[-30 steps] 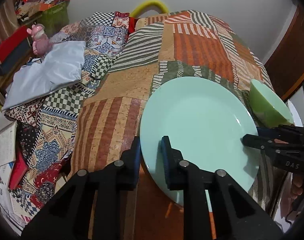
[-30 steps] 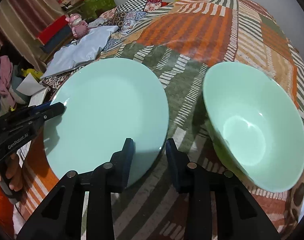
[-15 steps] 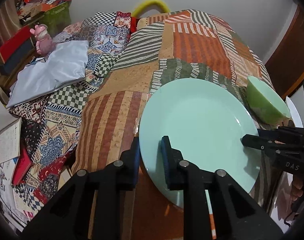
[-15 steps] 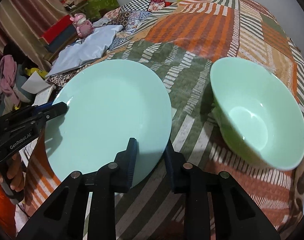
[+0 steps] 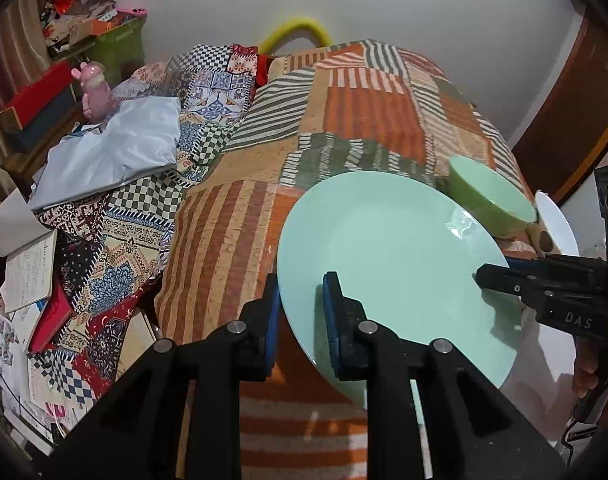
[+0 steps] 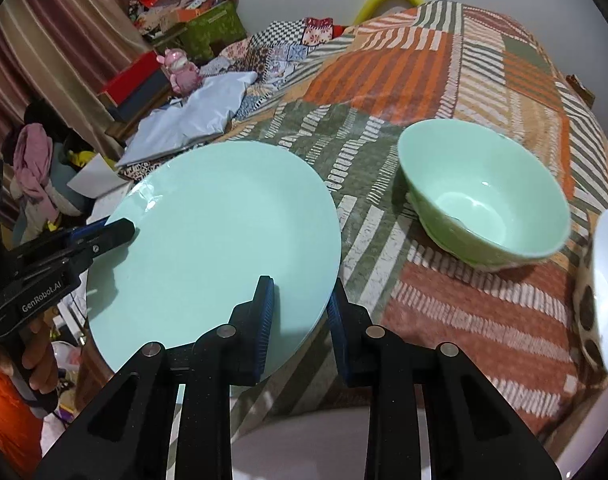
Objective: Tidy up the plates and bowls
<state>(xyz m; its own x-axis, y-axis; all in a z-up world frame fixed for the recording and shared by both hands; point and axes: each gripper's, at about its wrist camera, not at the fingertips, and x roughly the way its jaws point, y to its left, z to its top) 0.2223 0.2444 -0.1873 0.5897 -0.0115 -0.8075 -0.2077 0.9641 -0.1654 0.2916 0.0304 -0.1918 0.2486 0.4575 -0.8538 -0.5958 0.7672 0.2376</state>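
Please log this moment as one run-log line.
left tongs: shut on plate | right tongs: shut on plate | plate: lifted | bowl: on bedspread

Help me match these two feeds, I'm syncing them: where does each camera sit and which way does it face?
Left wrist: rides the left gripper, looking down its fingers, clamped on the mint plate; the right gripper enters from the right.
Right wrist: rides the right gripper, gripping the plate's opposite rim; the left gripper and a hand show at left.
Shared: plate, green bowl, patchwork bedspread.
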